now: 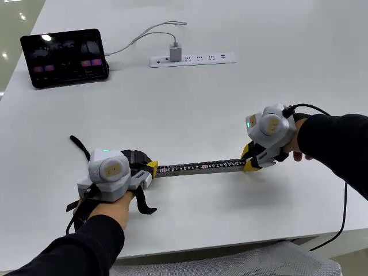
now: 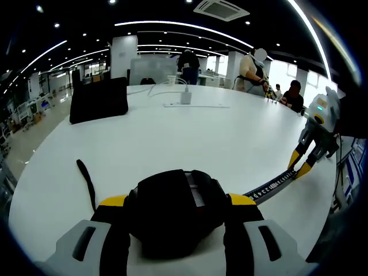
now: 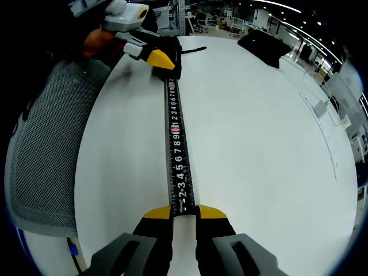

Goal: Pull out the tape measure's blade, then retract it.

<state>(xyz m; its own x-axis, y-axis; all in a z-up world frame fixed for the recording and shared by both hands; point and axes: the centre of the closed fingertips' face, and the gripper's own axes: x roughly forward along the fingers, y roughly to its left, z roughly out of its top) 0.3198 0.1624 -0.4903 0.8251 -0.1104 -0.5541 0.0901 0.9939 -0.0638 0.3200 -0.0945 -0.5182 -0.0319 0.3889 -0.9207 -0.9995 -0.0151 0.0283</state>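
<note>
A black tape measure case [image 1: 138,161] [image 2: 175,207] rests on the white table, clamped between the yellow-tipped jaws of my left gripper [image 1: 145,170] [image 2: 177,202]. Its dark blade [image 1: 198,168] [image 3: 177,155] [image 2: 270,187] runs out flat across the table to the right. My right gripper [image 1: 250,160] [image 3: 184,214] is shut on the blade's end, with the numbered blade stretching away from its jaws toward the case [image 3: 169,54]. A black wrist strap [image 1: 79,146] [image 2: 87,181] trails from the case.
A dark tablet [image 1: 64,56] stands at the back left. A white power strip [image 1: 192,58] with a plugged charger and cable lies at the back centre. The table's near edge [image 1: 230,244] is close to my arms. People stand far behind the table.
</note>
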